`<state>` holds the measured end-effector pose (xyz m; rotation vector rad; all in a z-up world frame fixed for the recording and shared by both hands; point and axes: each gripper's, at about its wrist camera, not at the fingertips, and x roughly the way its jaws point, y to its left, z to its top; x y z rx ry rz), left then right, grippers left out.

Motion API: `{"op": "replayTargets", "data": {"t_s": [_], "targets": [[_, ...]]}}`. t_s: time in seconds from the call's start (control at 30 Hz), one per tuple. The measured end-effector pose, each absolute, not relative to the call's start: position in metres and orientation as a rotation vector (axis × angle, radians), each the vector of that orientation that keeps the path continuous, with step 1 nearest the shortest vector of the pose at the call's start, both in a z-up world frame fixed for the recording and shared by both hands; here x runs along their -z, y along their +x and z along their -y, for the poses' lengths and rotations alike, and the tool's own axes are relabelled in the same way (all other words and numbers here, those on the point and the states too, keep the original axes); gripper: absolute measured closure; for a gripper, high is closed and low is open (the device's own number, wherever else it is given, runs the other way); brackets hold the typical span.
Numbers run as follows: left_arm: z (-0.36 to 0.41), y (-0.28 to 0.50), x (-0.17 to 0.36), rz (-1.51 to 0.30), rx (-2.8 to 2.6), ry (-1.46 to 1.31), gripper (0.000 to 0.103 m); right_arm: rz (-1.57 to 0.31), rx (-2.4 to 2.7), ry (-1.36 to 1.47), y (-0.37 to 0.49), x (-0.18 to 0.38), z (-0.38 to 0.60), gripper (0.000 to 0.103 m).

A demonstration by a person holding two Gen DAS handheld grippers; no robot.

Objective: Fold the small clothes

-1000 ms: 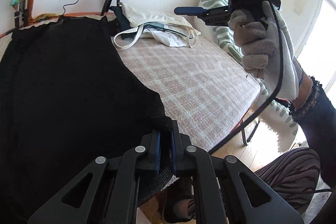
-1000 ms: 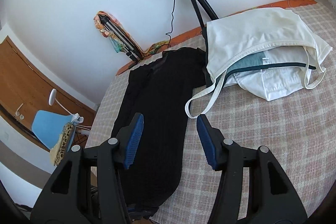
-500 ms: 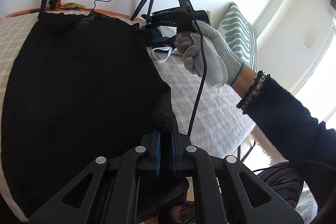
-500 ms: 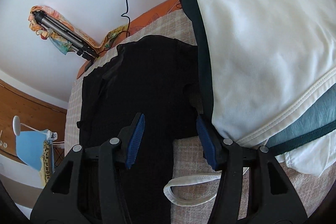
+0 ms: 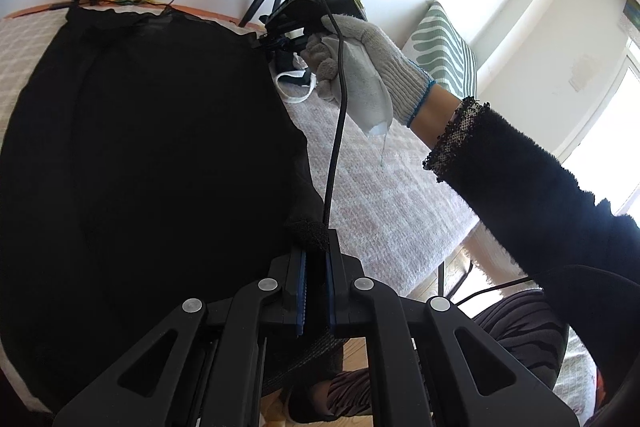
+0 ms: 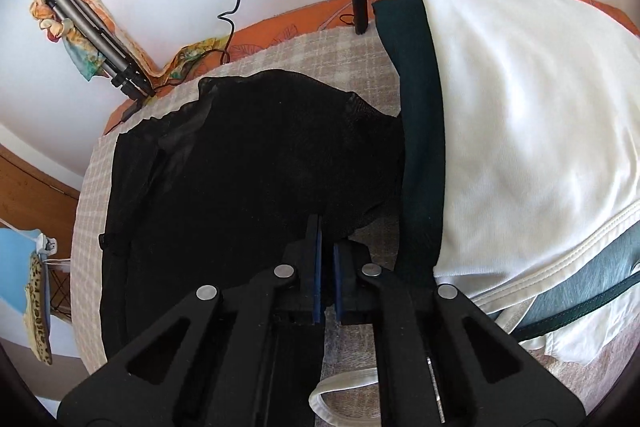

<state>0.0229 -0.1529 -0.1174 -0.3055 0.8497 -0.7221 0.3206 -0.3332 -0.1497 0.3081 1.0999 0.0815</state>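
Left gripper [image 5: 315, 259] clenched on near edge of black garment [image 5: 152, 155] | right gripper [image 6: 326, 247] pinching its far corner beside white clothes [image 6: 532, 131] | garment spread across checked bed cover [image 5: 392, 203] | thin, limp, light, likely sags; grip corners and hems

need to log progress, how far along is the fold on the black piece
Early. Done: the black garment lies spread flat on the checked cover. In hand: left gripper and right gripper each pinch its edge. Left: every fold, plus the white clothes beside it.
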Motion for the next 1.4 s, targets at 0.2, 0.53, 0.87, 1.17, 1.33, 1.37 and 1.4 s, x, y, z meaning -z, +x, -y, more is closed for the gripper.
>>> {"op": "replayTargets", "data": {"t_s": [0.2, 0.53, 0.87, 1.17, 1.33, 1.37, 1.4], "targets": [[0.14, 0.007, 0.118, -0.833, 0.718, -0.309, 0.097, -1.068, -0.128, 0.141, 0.325, 0.114, 0.281, 0.098], [0.116, -0.017, 0.128, -0.847, 0.669, -0.286, 0.097, -1.086, -0.226, -0.131, 0.337, 0.124, 0.168, 0.098], [0.088, -0.008, 0.131, -0.962, 0.685, -0.361, 0.09, -1.187, -0.379, -0.01, 0.343, 0.14, 0.156, 0.076], [0.006, -0.018, 0.101, -0.897, 0.56, -0.302, 0.09, -1.042, -0.275, 0.298, 0.336, 0.107, 0.272, 0.06], [-0.039, -0.001, 0.092, -0.867, 0.388, -0.248, 0.09, -1.079, -0.256, 0.322, 0.356, 0.14, 0.272, 0.062], [-0.045, 0.009, 0.089, -0.859, 0.364, -0.239, 0.09, -1.09, -0.268, 0.318, 0.358, 0.145, 0.266, 0.063], [-0.051, 0.016, 0.086, -0.85, 0.35, -0.234, 0.09, -1.105, -0.286, 0.311, 0.36, 0.149, 0.26, 0.064]]}}
